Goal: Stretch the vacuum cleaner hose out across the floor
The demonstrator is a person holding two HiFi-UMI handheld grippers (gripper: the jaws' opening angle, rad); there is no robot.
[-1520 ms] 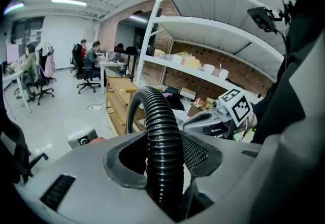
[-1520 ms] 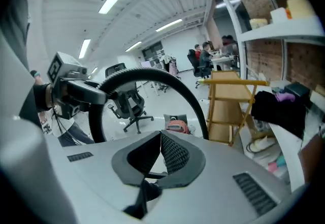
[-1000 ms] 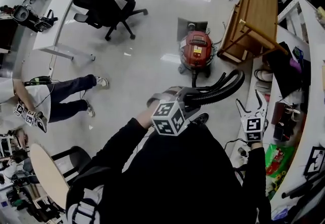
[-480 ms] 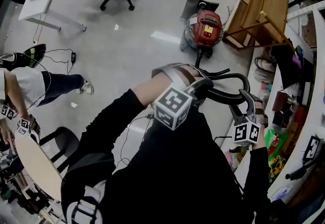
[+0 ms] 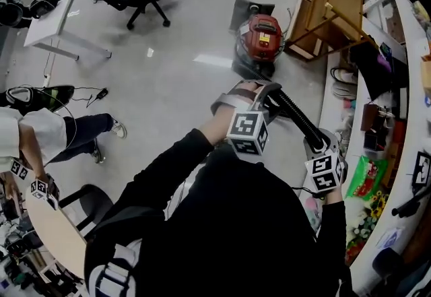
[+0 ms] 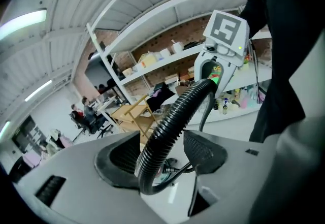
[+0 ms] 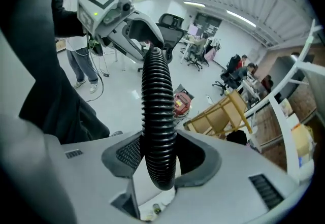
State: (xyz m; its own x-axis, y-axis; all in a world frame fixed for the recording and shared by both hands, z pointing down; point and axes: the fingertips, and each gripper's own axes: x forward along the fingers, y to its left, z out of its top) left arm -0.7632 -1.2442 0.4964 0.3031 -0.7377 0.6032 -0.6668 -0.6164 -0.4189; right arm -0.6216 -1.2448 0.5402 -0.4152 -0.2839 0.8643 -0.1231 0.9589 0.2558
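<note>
Over the glossy grey floor [image 5: 182,67], I see the black corrugated hose [image 5: 296,114] strung between my grippers, near the red vacuum cleaner [image 5: 261,36]. My left gripper [image 6: 162,153] is opening around it; my right gripper [image 7: 162,157] is closing, pads pressing it.

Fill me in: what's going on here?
A person holds a gripper in each hand and works a black hose from the red vacuum that stands on the floor ahead. The hose runs nearly straight between the two, held up off the floor. The left gripper is opening, with the hose loose between its jaws. The right gripper is closing on the hose further along.
</note>
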